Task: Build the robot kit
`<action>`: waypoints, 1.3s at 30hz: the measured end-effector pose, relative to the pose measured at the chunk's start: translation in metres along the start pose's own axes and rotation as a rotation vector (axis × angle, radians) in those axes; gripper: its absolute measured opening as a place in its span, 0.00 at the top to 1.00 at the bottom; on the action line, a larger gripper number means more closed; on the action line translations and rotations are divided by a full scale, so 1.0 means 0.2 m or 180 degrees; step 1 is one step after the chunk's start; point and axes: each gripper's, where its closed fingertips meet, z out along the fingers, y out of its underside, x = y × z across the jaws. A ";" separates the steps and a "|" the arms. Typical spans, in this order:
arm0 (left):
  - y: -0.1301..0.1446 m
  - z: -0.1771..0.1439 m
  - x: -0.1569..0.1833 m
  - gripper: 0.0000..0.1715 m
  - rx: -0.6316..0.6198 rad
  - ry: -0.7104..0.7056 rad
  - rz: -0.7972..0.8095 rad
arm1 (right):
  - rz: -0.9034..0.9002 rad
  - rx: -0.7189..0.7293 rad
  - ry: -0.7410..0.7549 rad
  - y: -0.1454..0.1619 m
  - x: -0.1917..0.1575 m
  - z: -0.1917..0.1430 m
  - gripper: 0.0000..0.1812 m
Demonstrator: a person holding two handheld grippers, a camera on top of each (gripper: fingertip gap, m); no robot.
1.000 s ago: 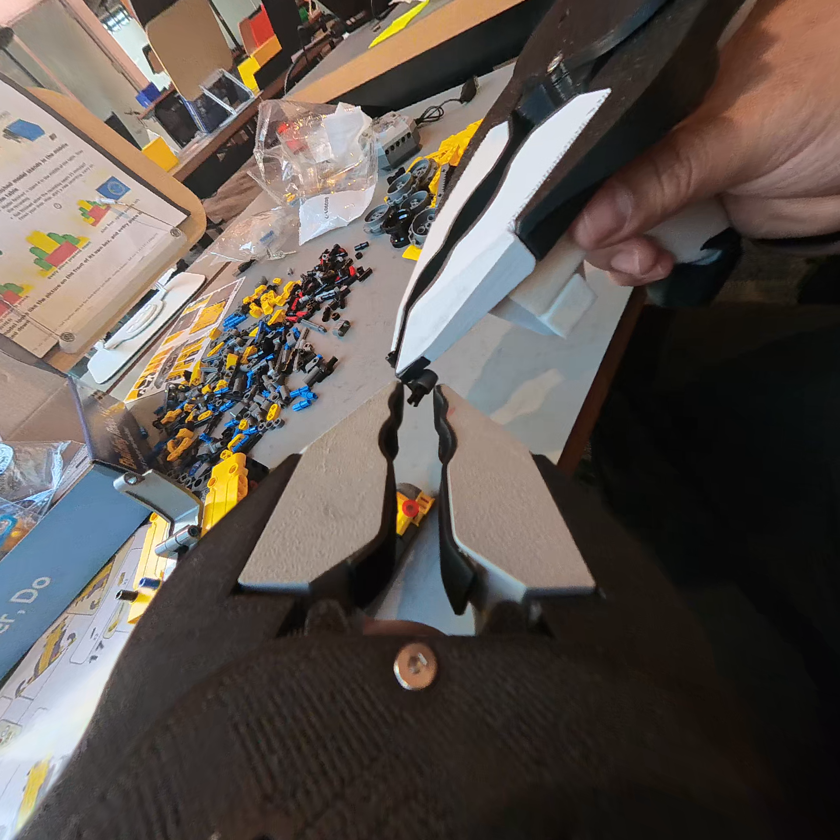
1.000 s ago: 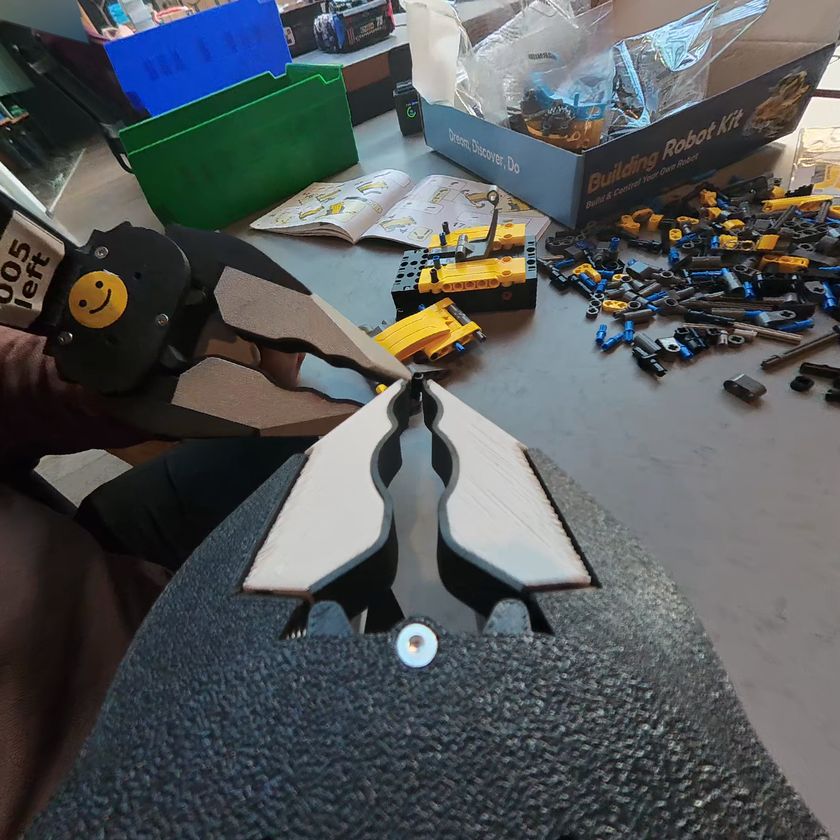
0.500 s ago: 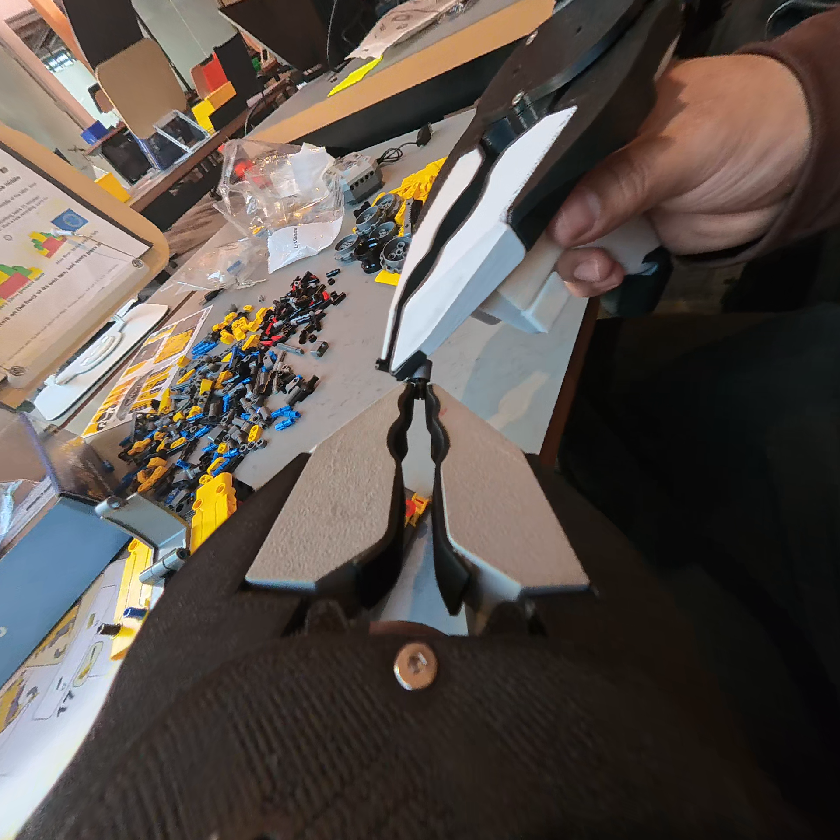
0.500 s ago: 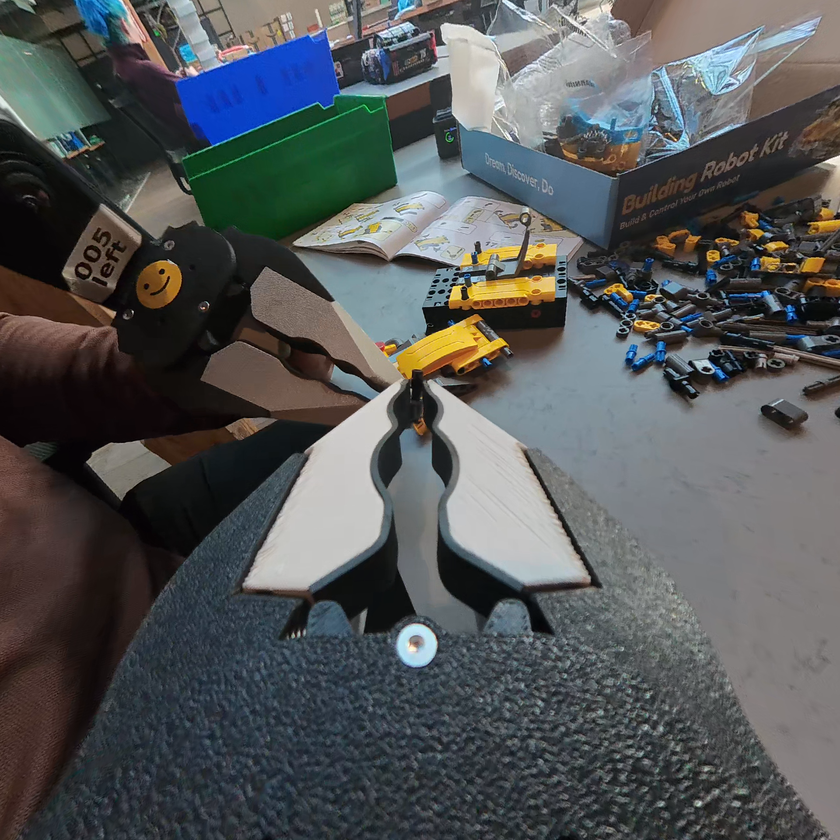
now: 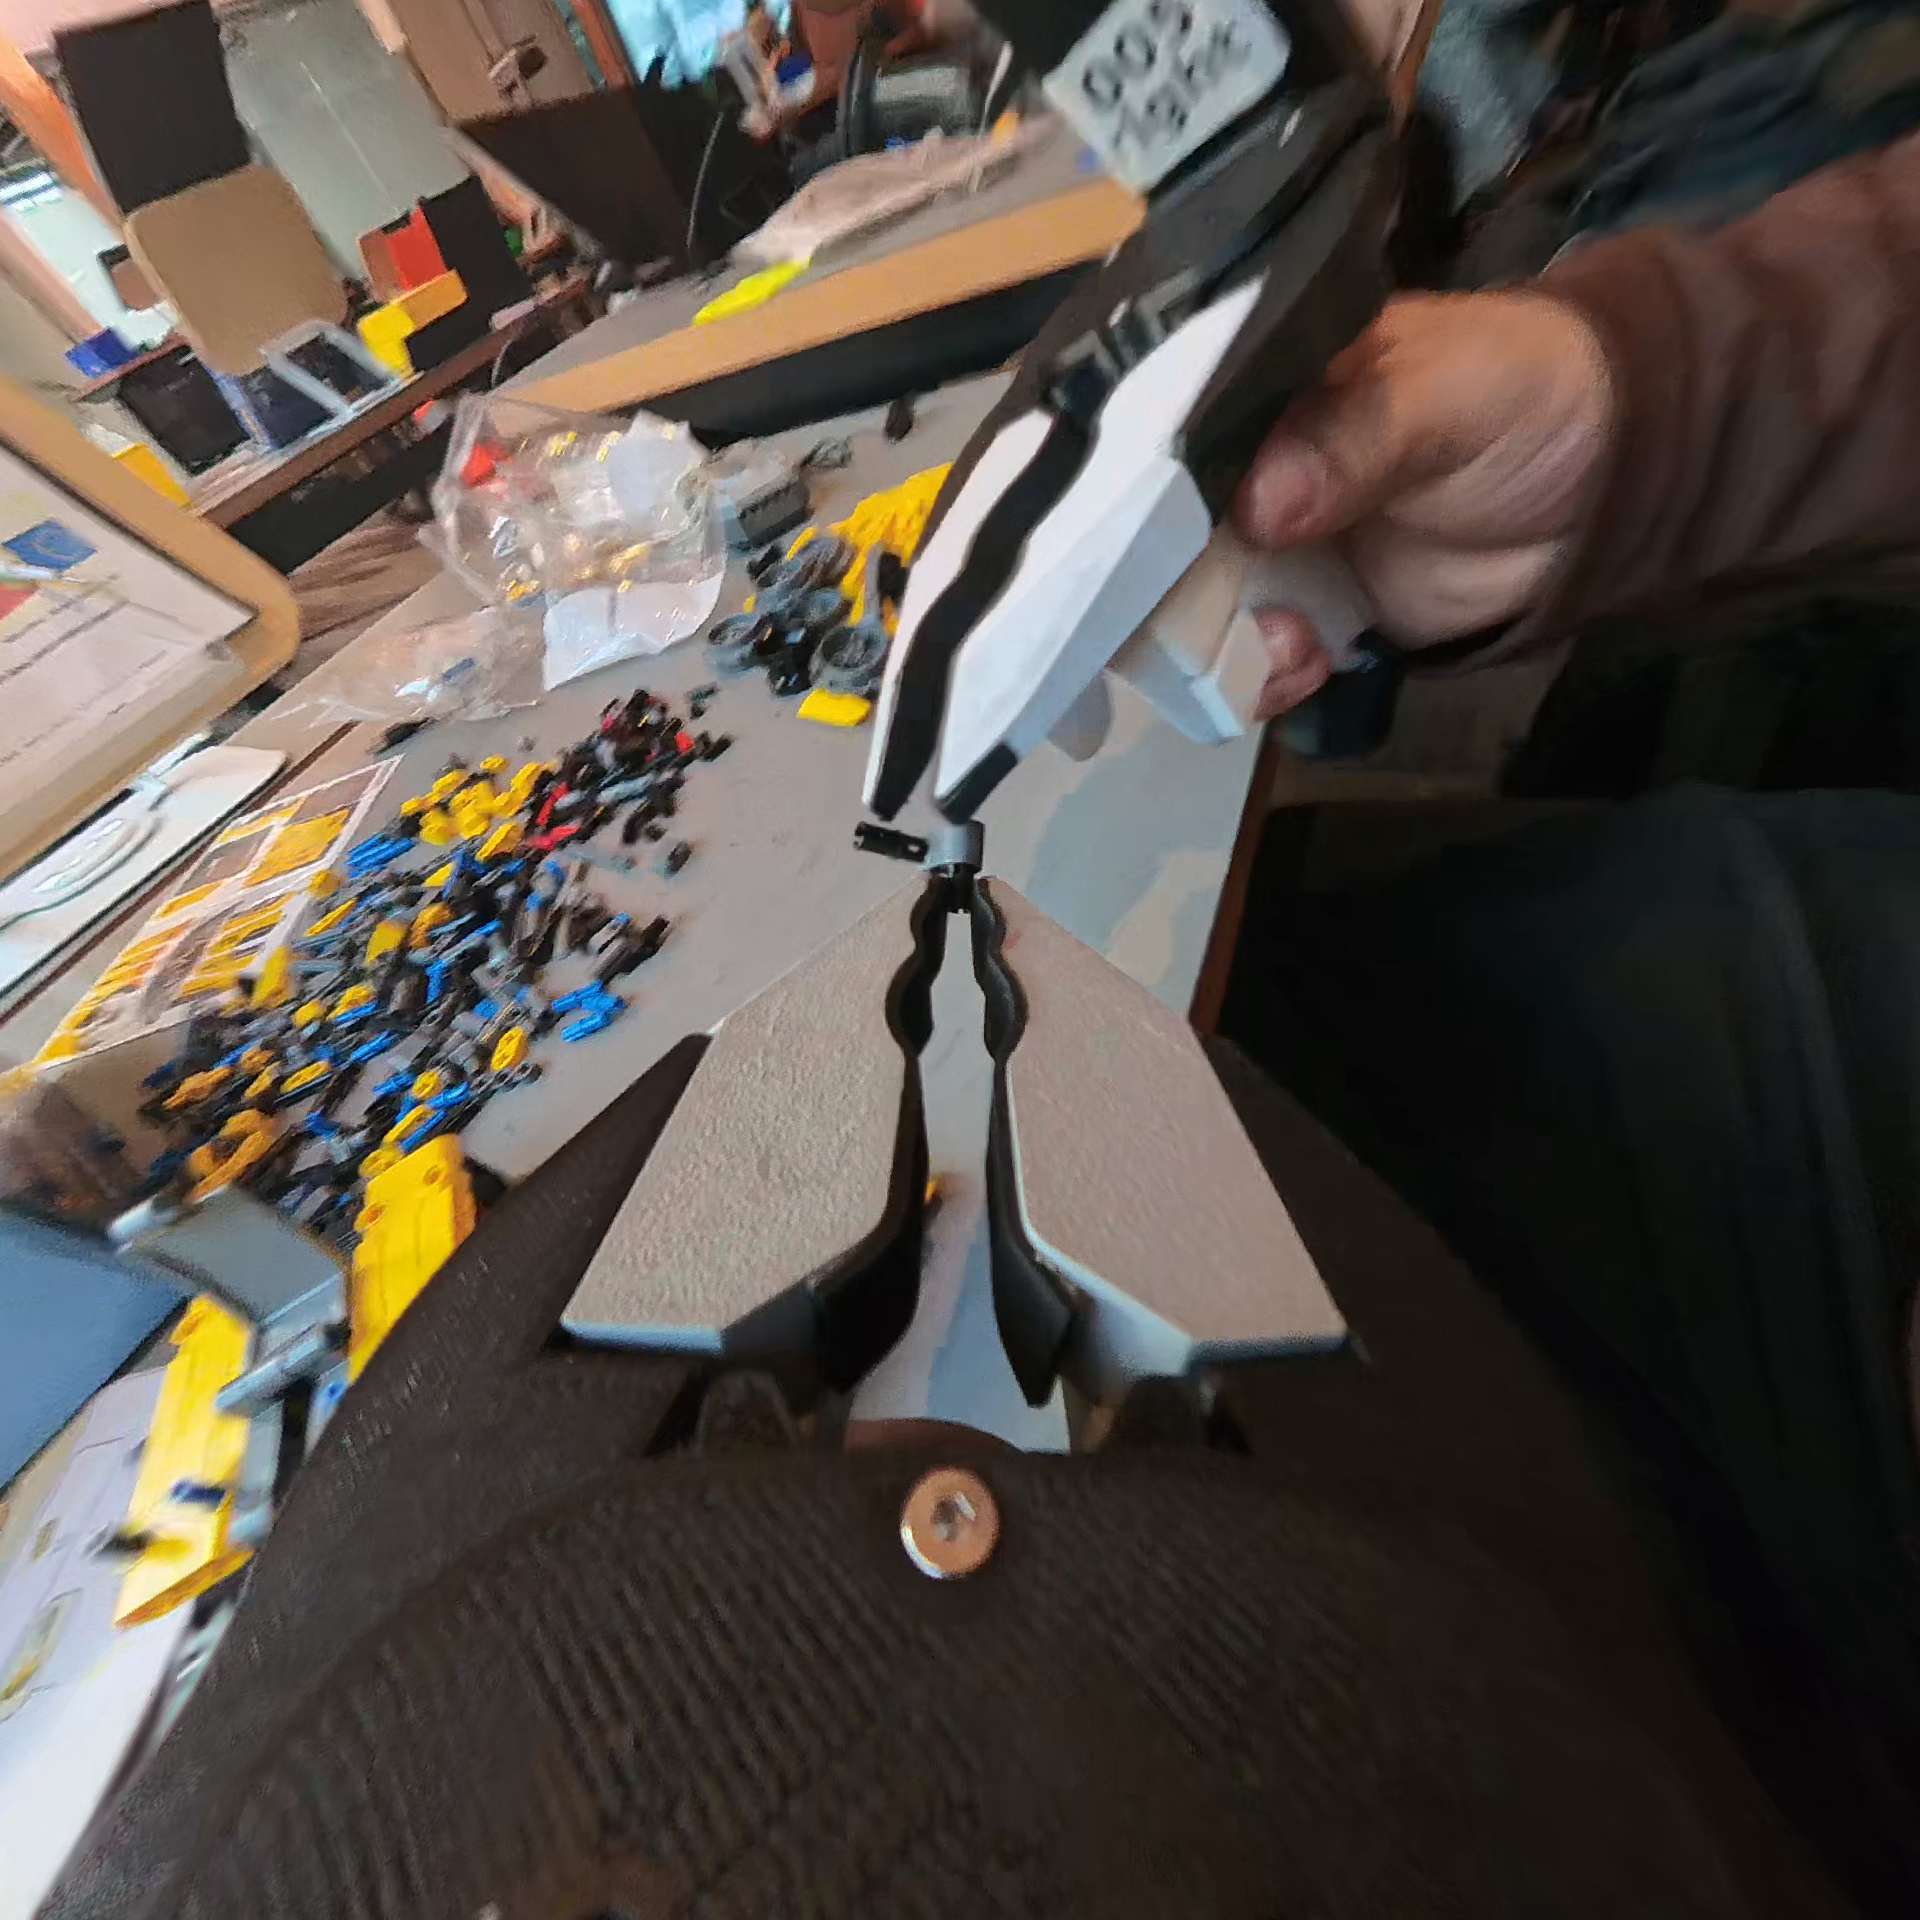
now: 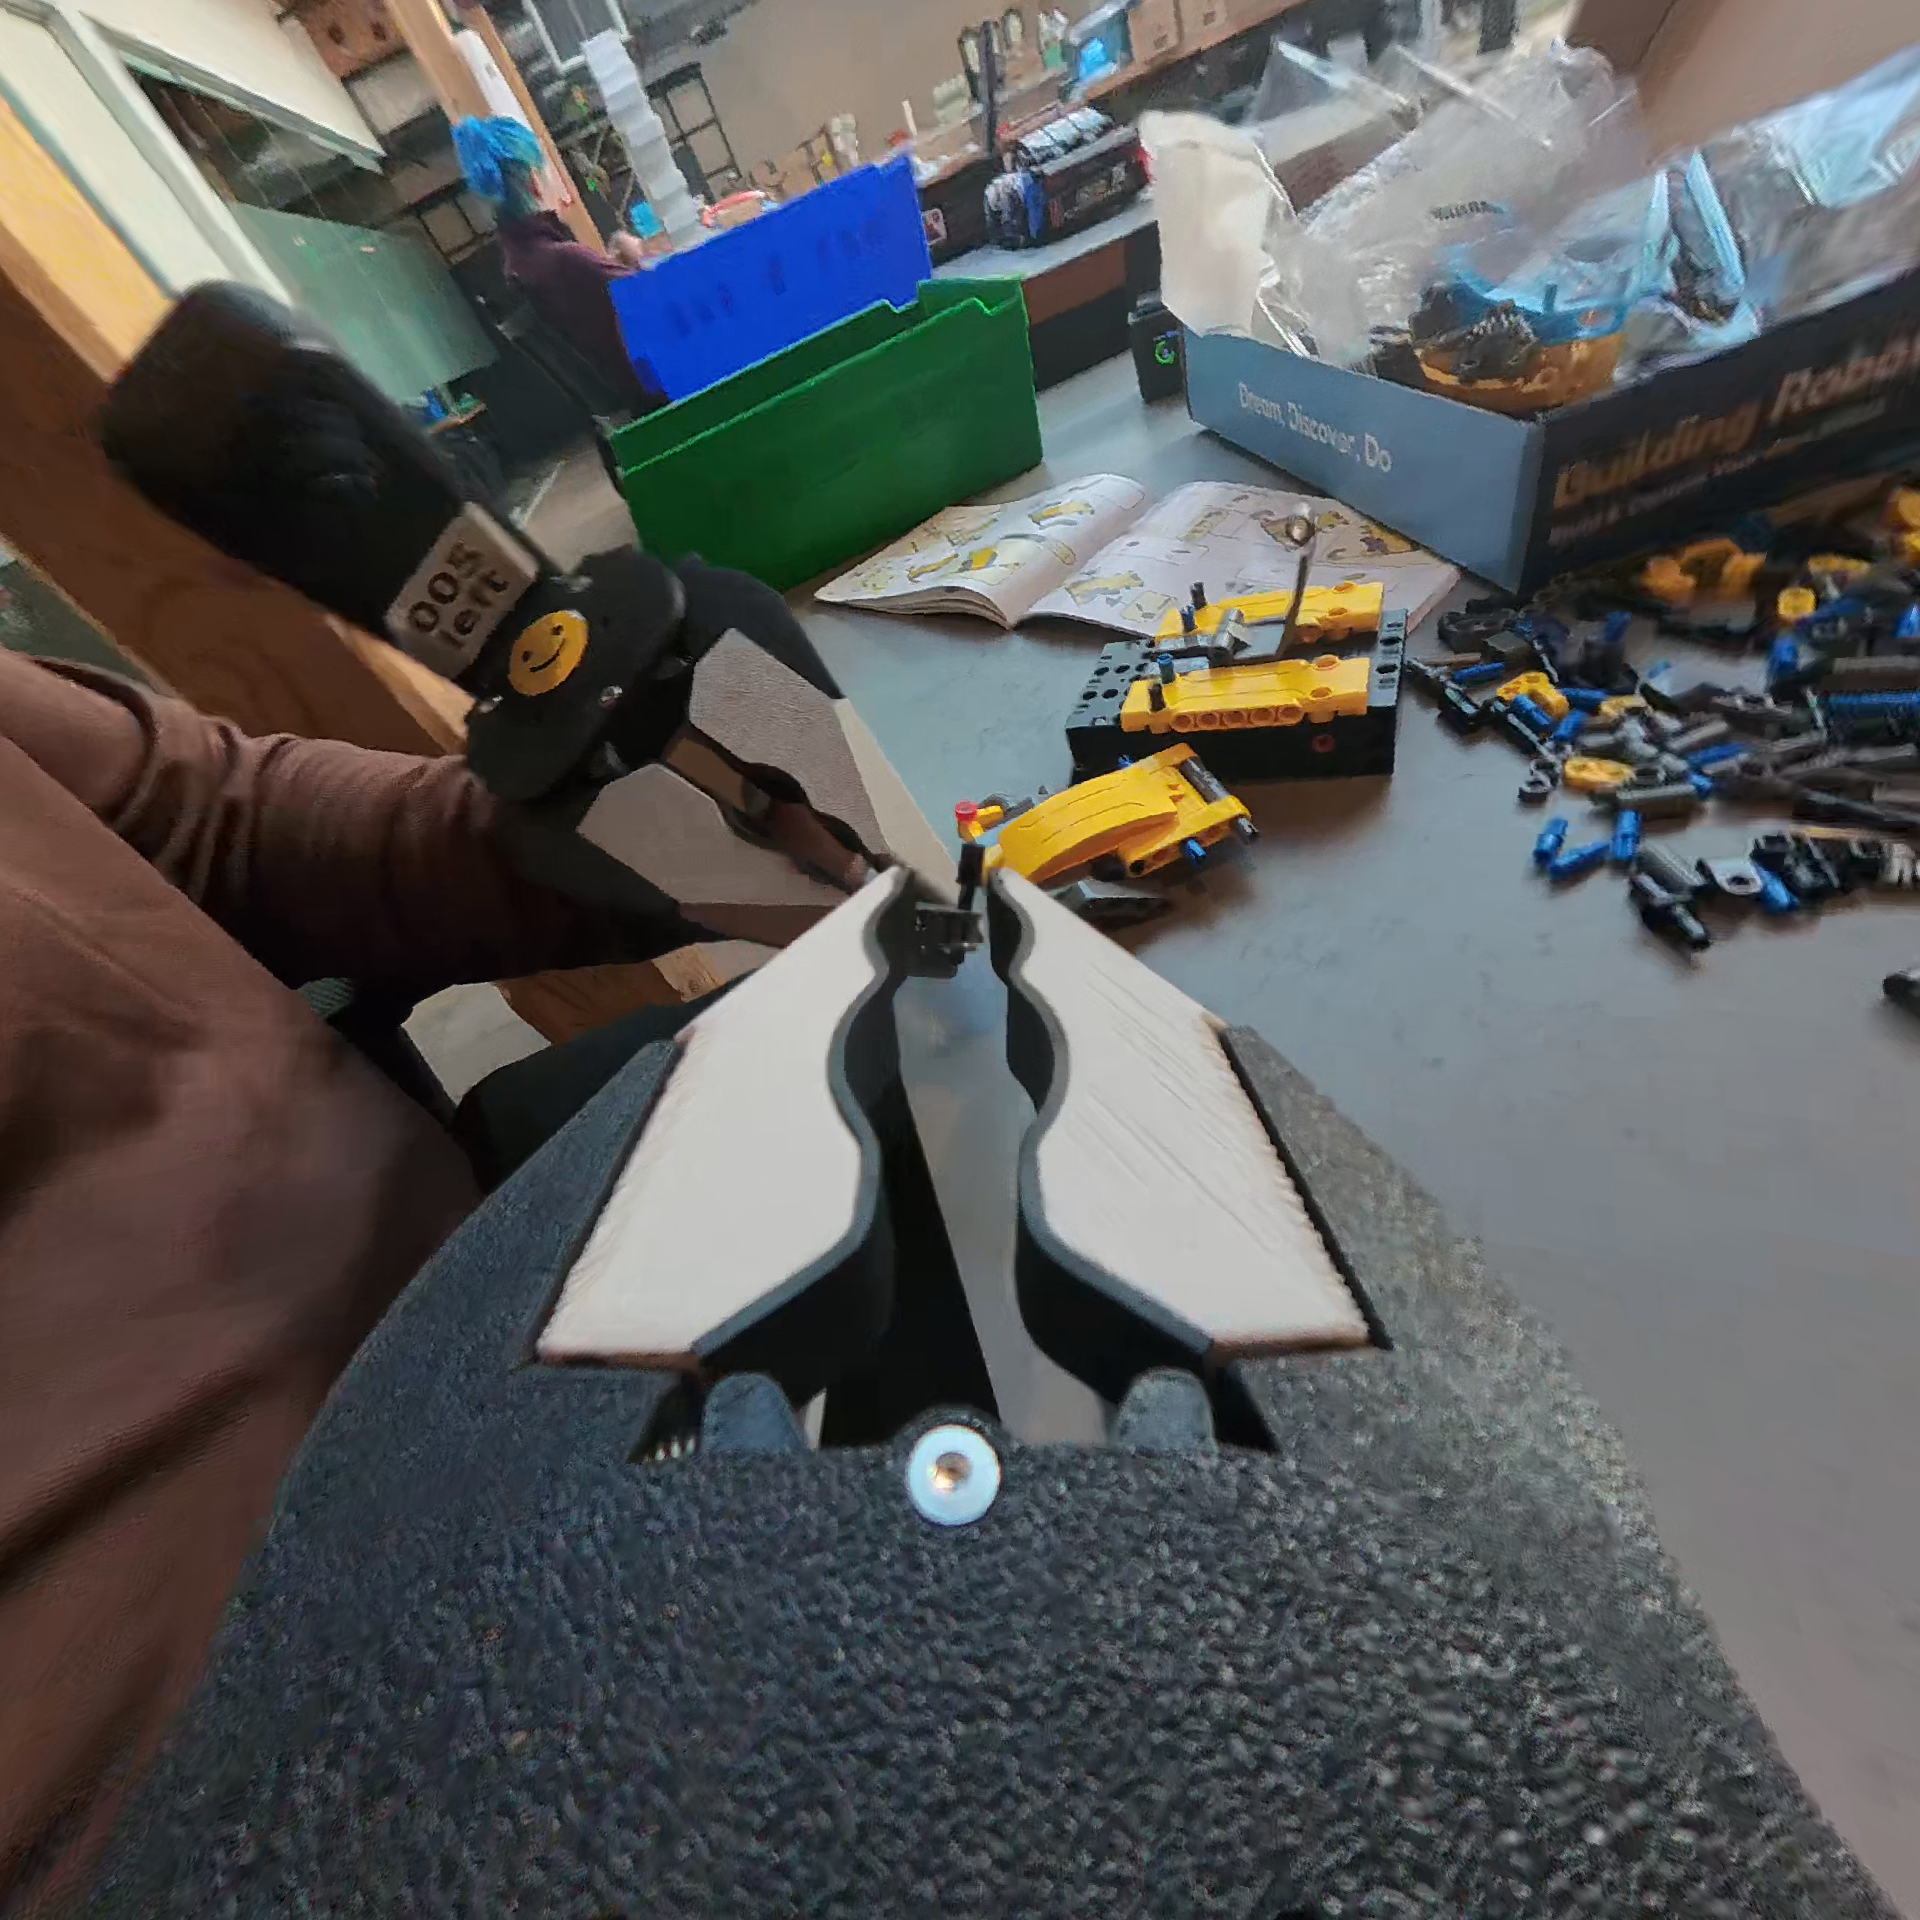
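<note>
We see our left gripper [image 5: 956, 883] pinching a small grey-and-black connector piece [image 5: 940, 844], its black pin jutting sideways past the tips. Our right gripper [image 6: 948, 914] stands slightly parted just beyond it, tips flanking the piece without gripping. Loose bricks [image 5: 416, 987] lie far left.

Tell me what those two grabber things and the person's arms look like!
Each hand-held gripper has a black textured body, a silver screw and two pale wavy-edged fingers: the left, with a yellow smiley sticker, and the right. Both carry grey tags. The sleeves are brown.
</note>
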 end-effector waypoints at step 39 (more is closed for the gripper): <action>-0.03 -0.05 0.27 0.99 0.0132 0.1428 -0.0731 | -0.1902 -0.0946 -0.0213 0.15 -0.17 -0.08 0.90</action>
